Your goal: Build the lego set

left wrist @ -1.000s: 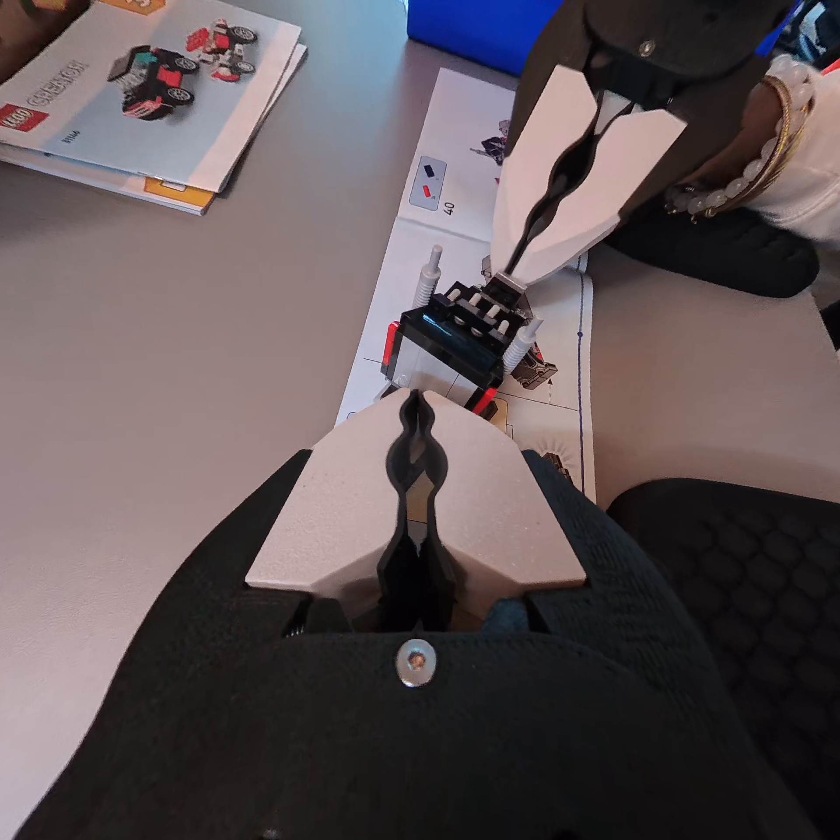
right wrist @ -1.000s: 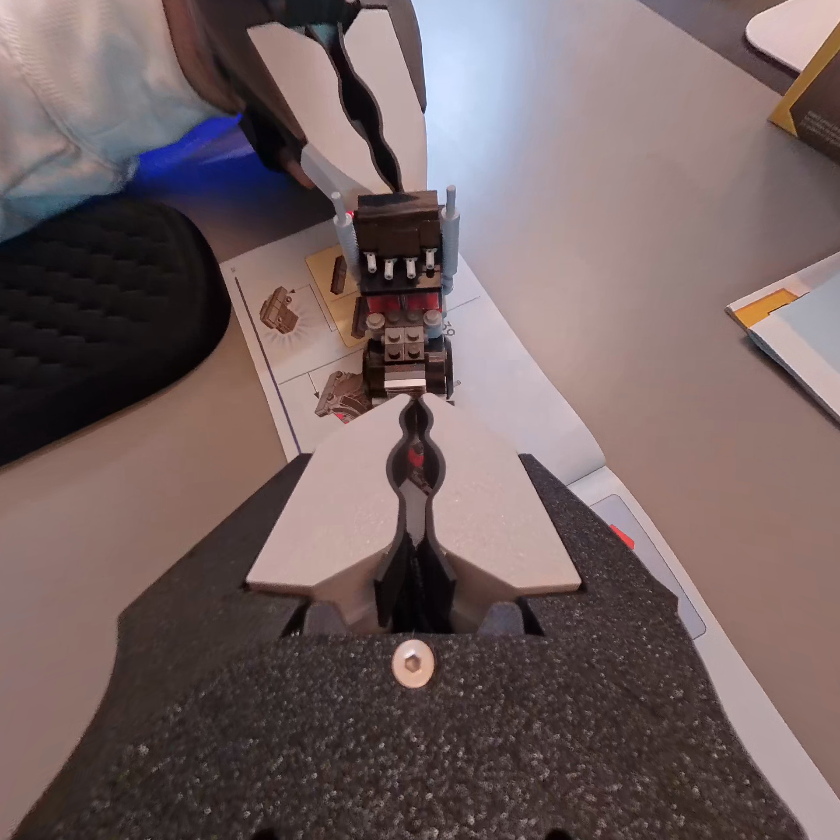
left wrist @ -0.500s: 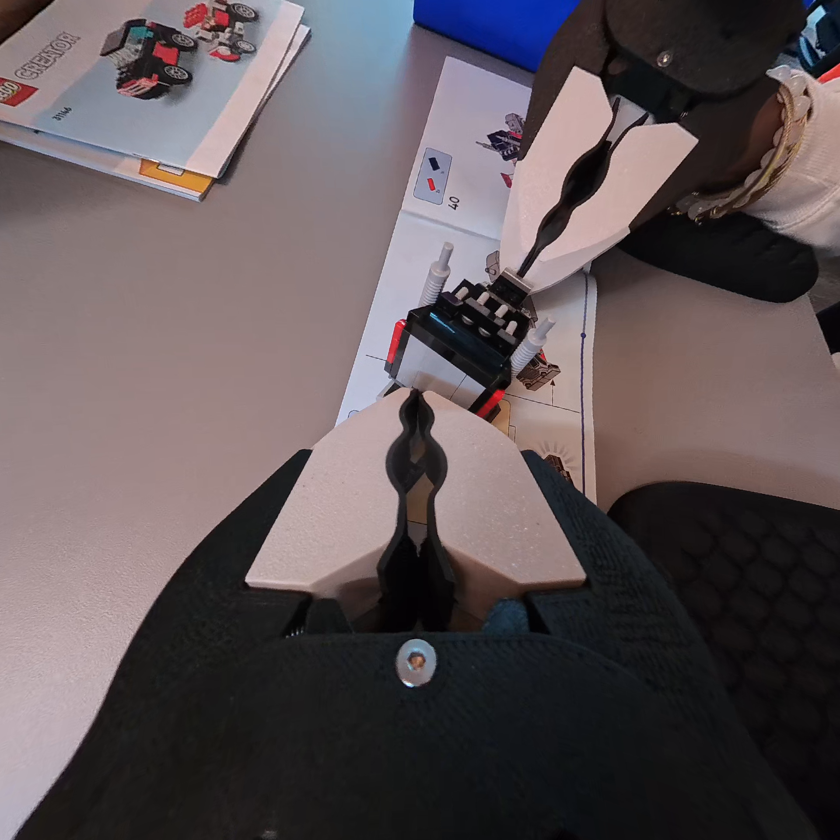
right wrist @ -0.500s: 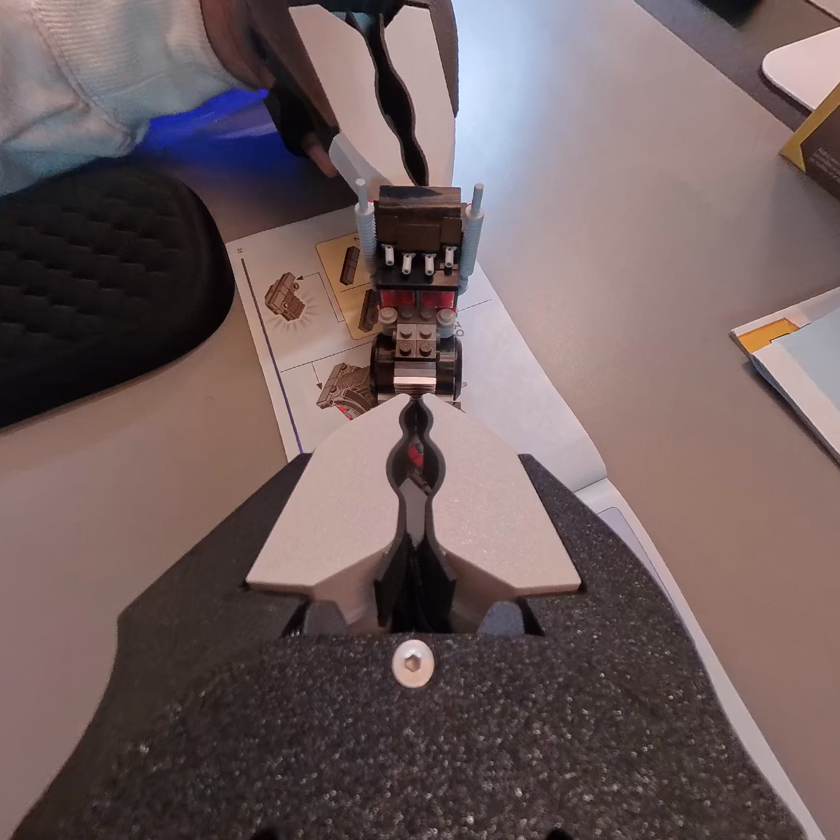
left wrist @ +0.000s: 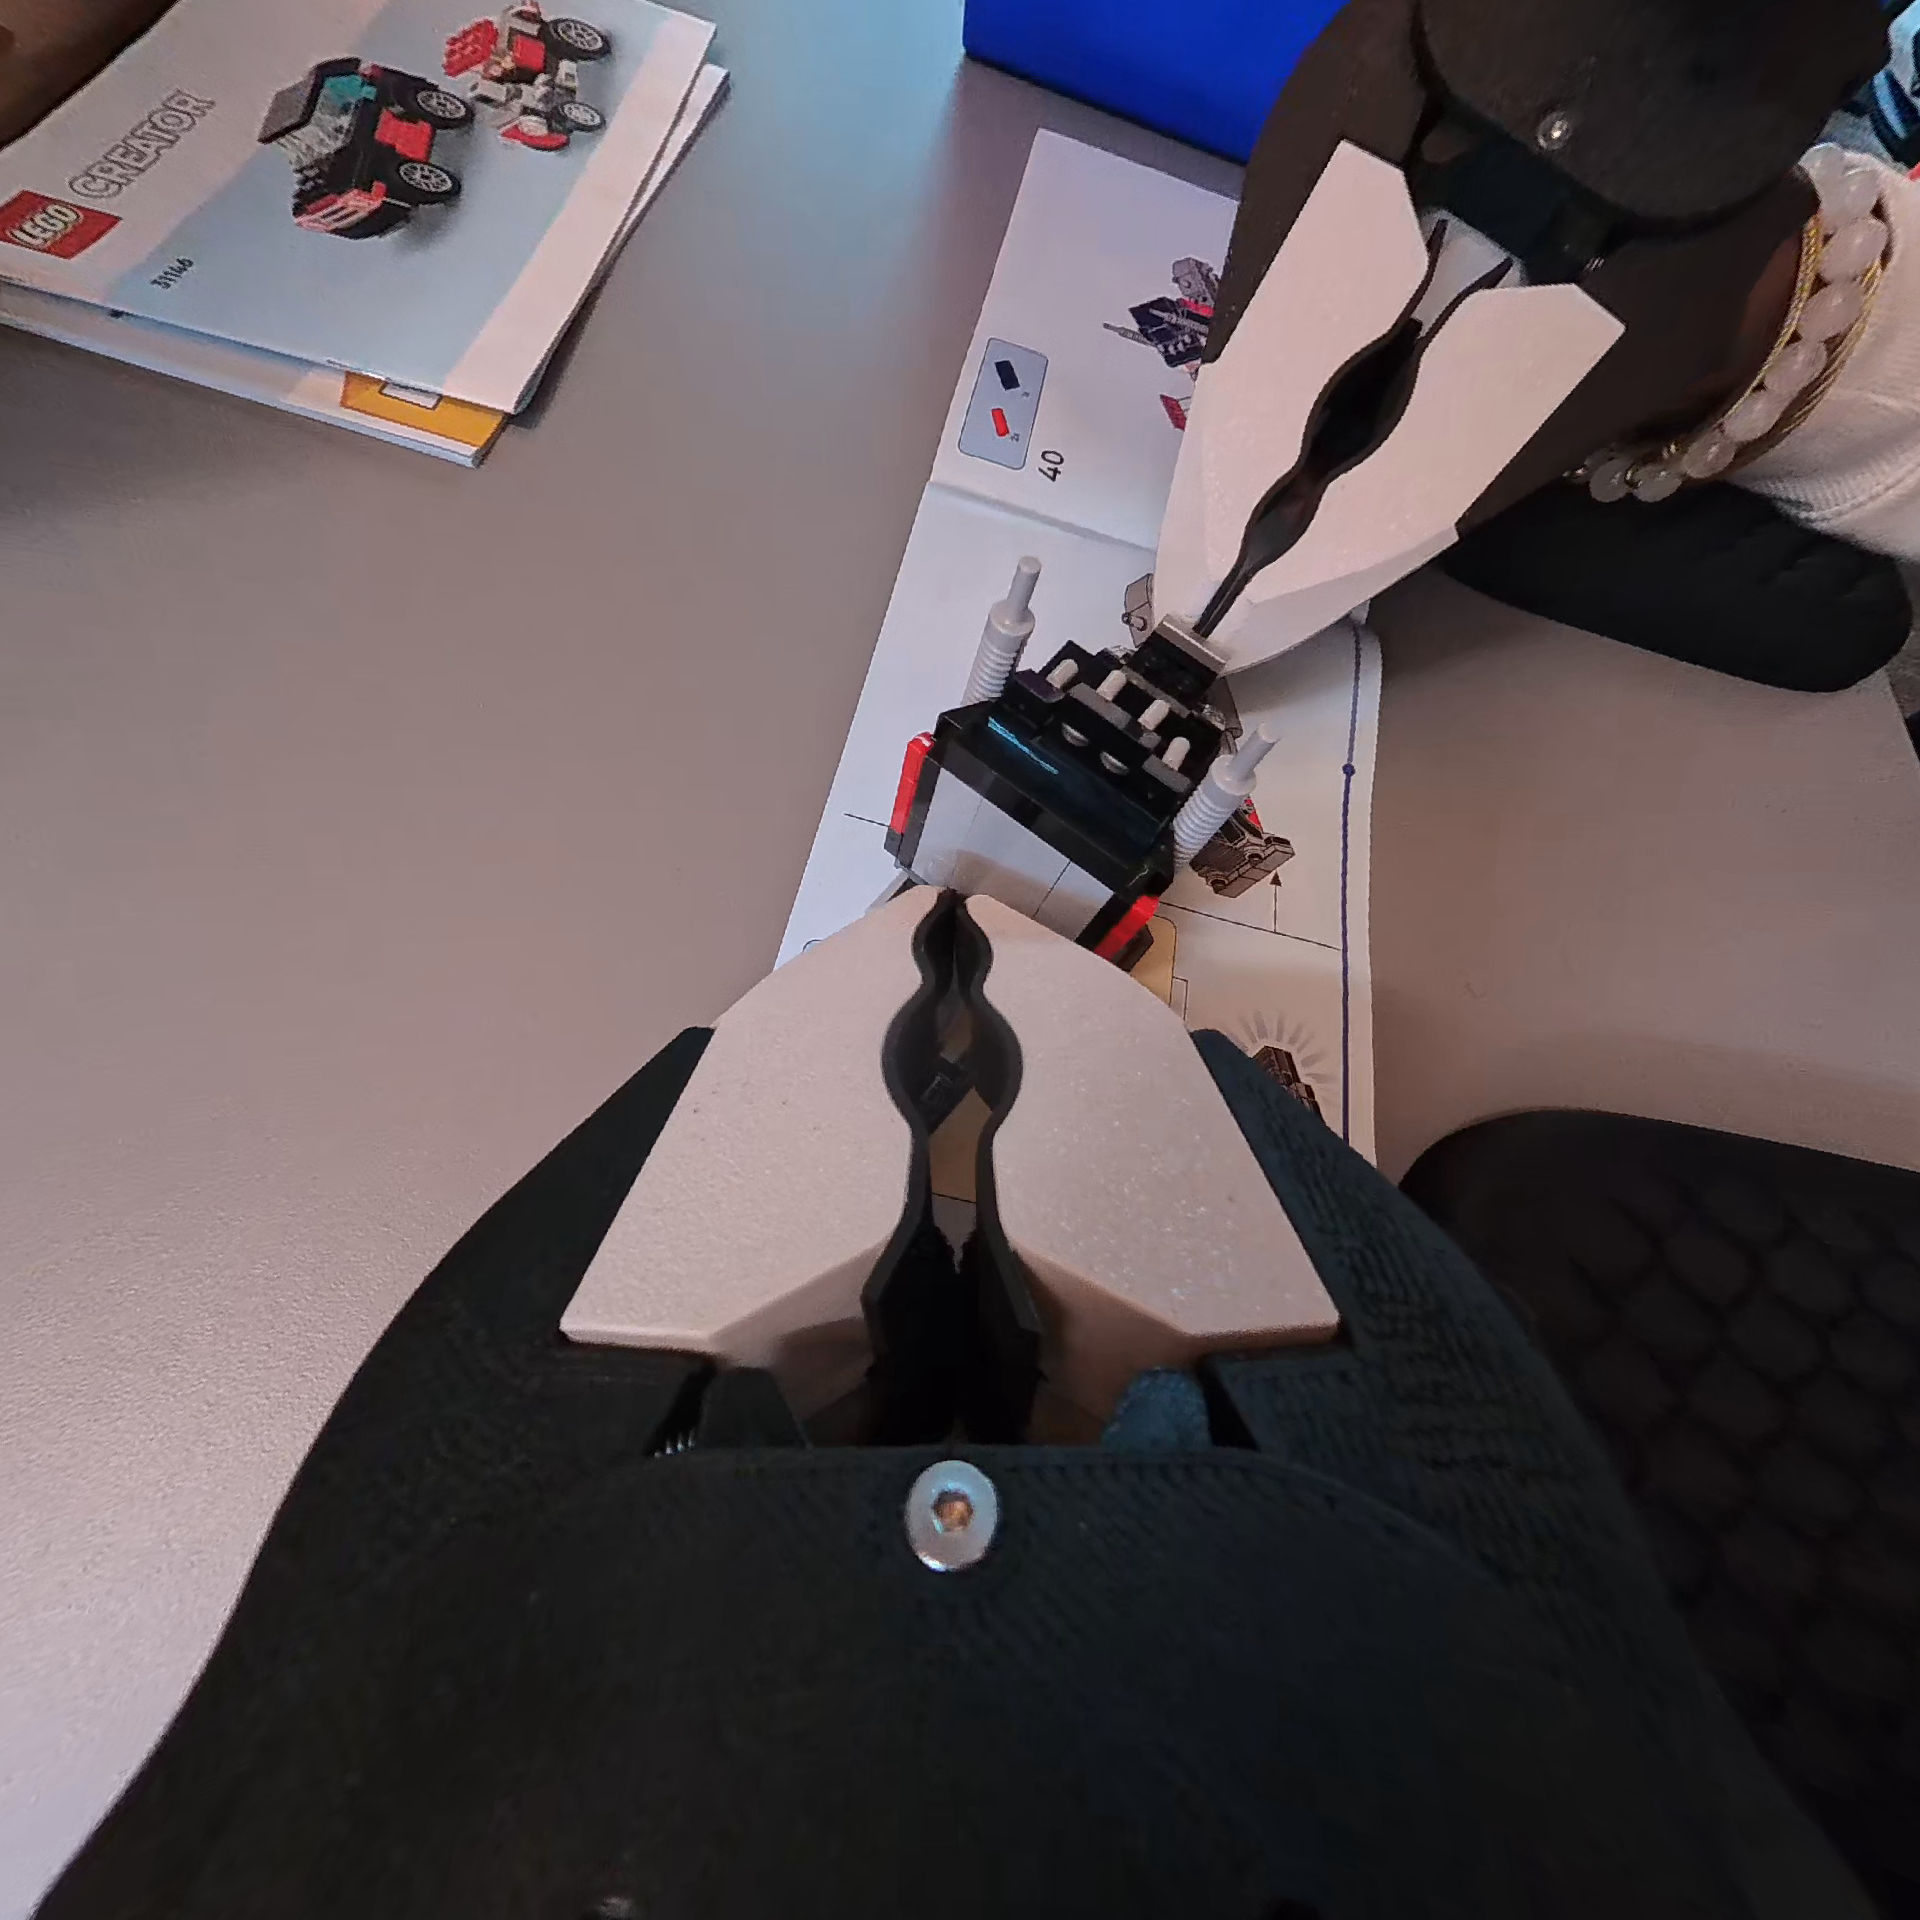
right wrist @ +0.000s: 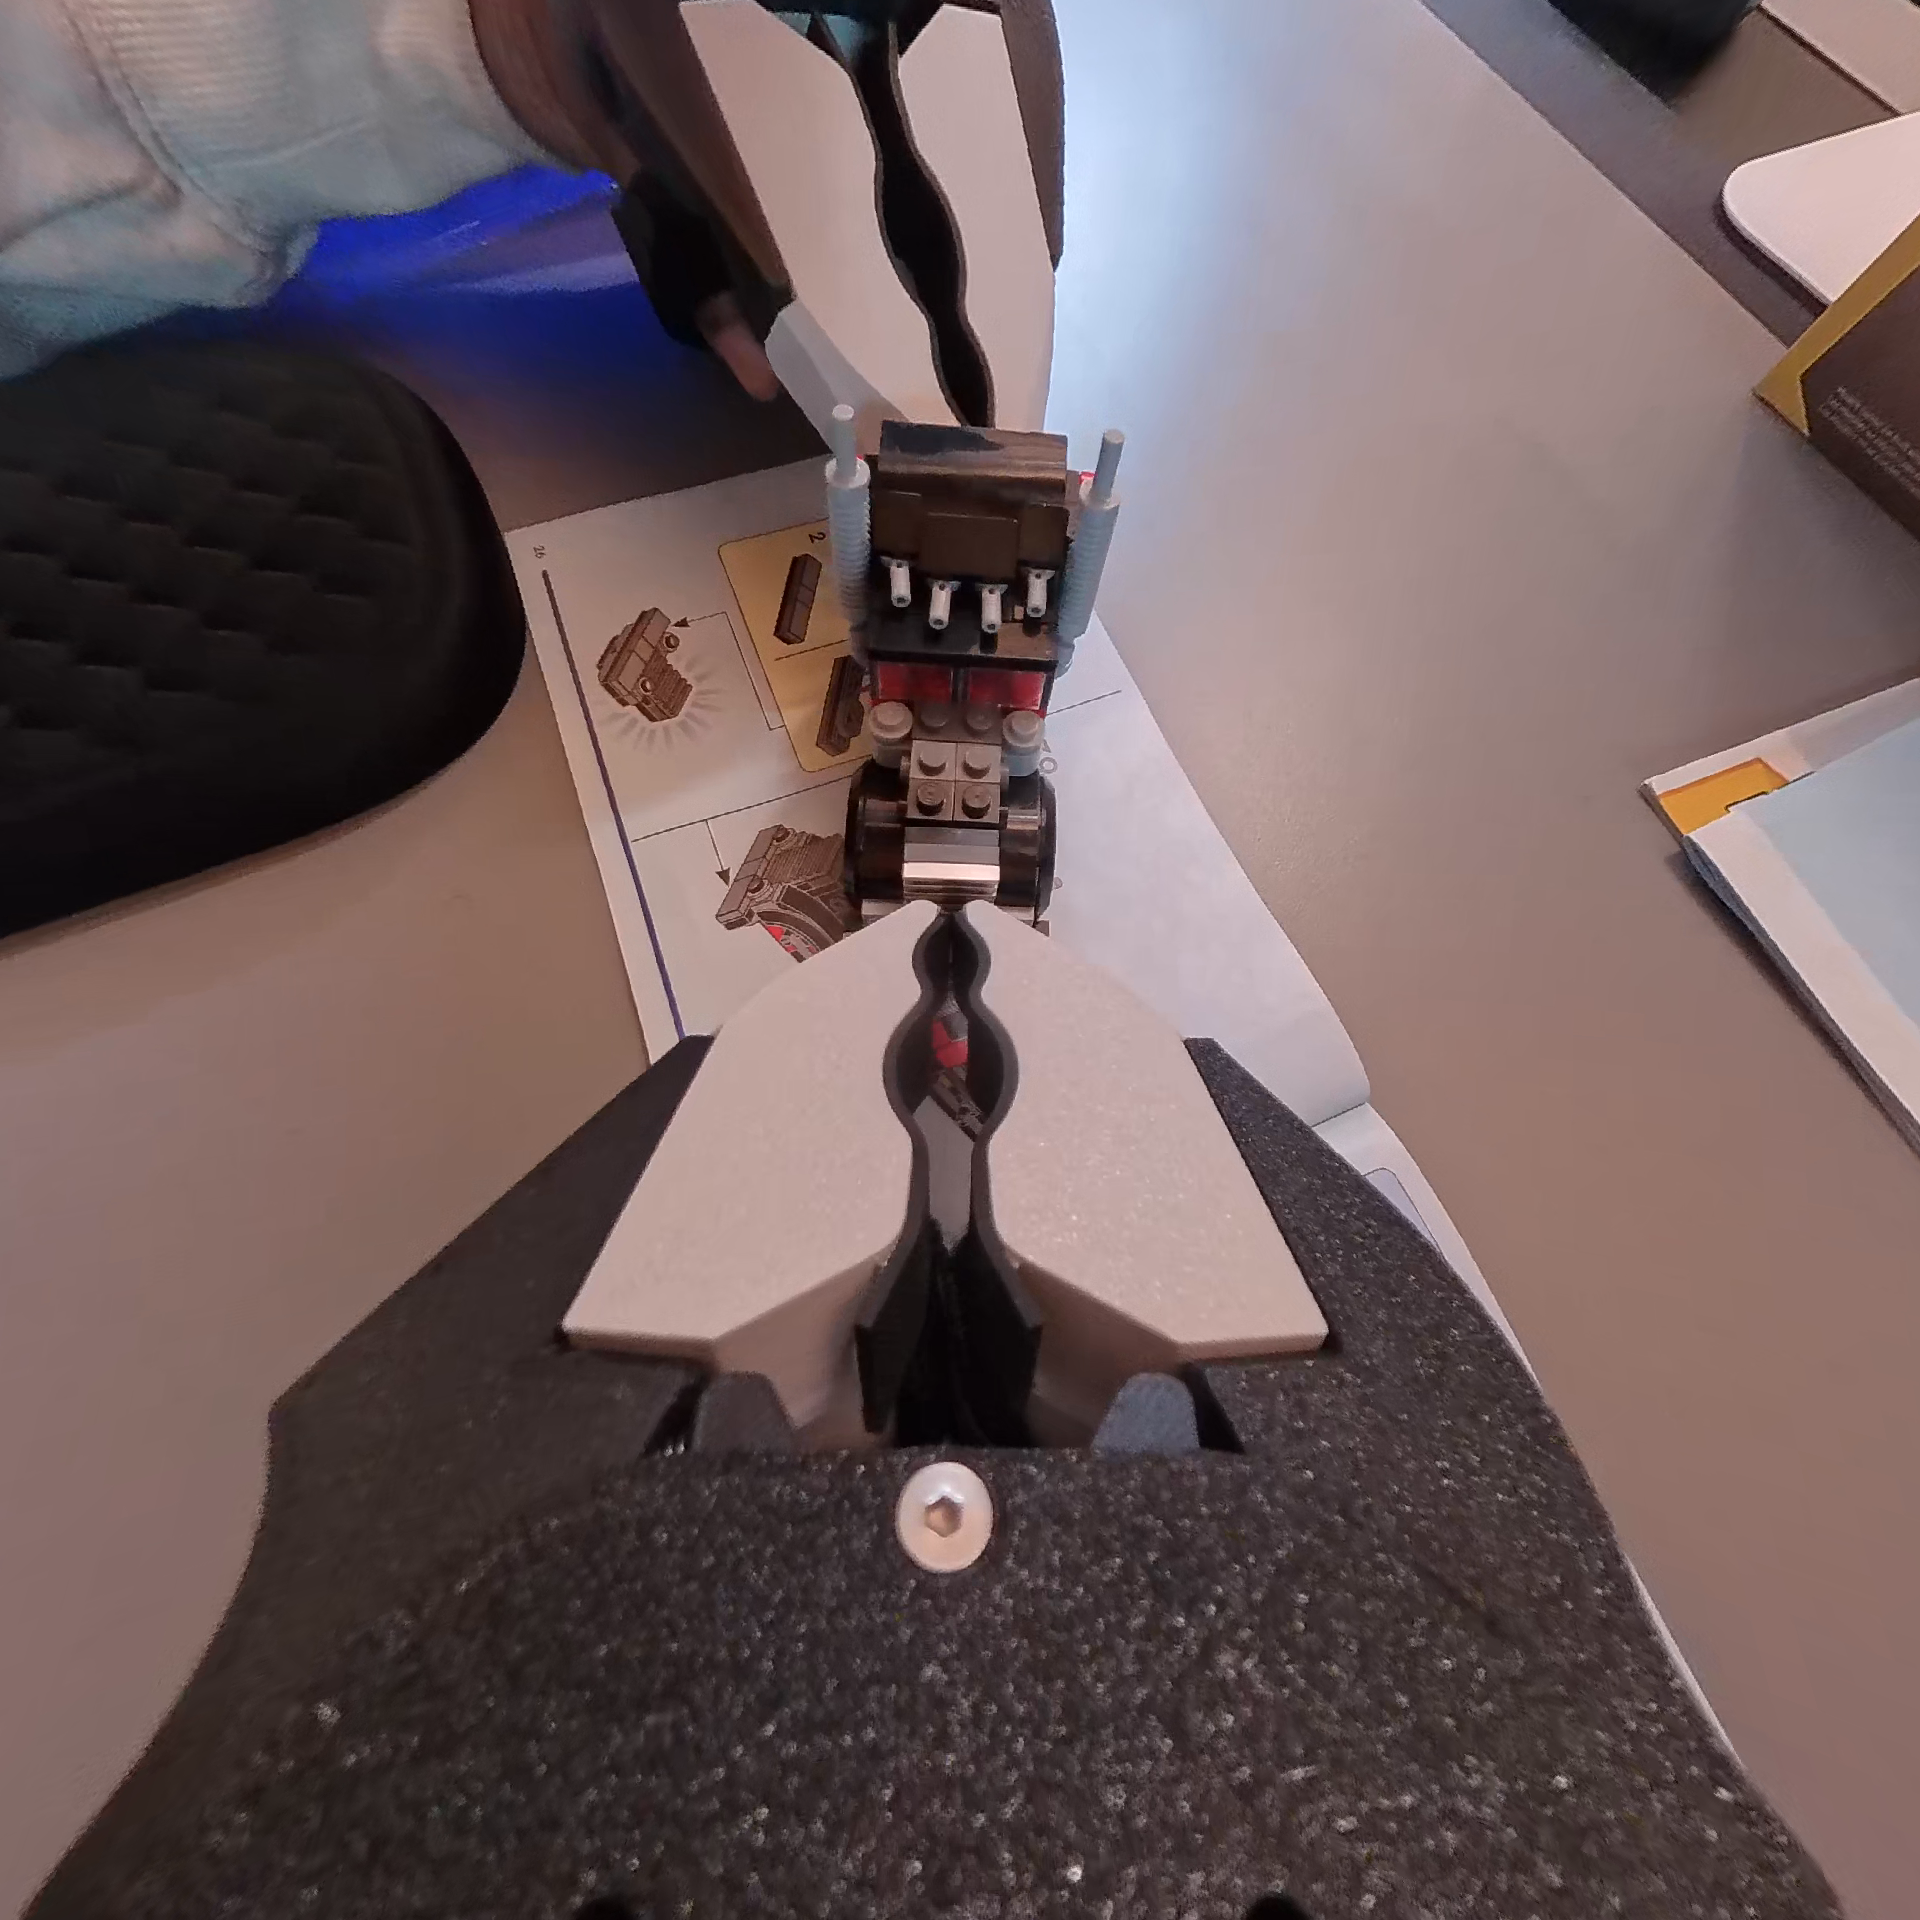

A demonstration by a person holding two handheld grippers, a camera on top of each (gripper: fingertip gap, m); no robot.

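A black, grey and red lego truck [left wrist: 1049, 790] with two grey exhaust stacks sits over an open instruction booklet [left wrist: 1049, 312]. My left gripper [left wrist: 948, 902] is shut with its tips at the grey front of the cab. My right gripper [left wrist: 1205, 632] comes in from the far side, shut on a grey tile at the truck's rear. In the right wrist view the truck [right wrist: 966, 665] stands lengthwise between my right gripper [right wrist: 951, 914] and the left gripper [right wrist: 971, 410] behind the cab. What each tip pinches is partly hidden.
Closed instruction booklets [left wrist: 343, 208] lie at the back left on the grey table [left wrist: 416, 831]; they also show in the right wrist view [right wrist: 1818, 831]. A blue box [left wrist: 1122, 62] stands behind the open booklet. A black padded cushion [left wrist: 1714, 1351] lies to the right. A yellow-edged box [right wrist: 1860, 384] is farther off. Left tips to right tips: about 8 cm.
Both grippers and the truck between them have shifted slightly over the open booklet. Both grippers stay shut on the truck's ends.
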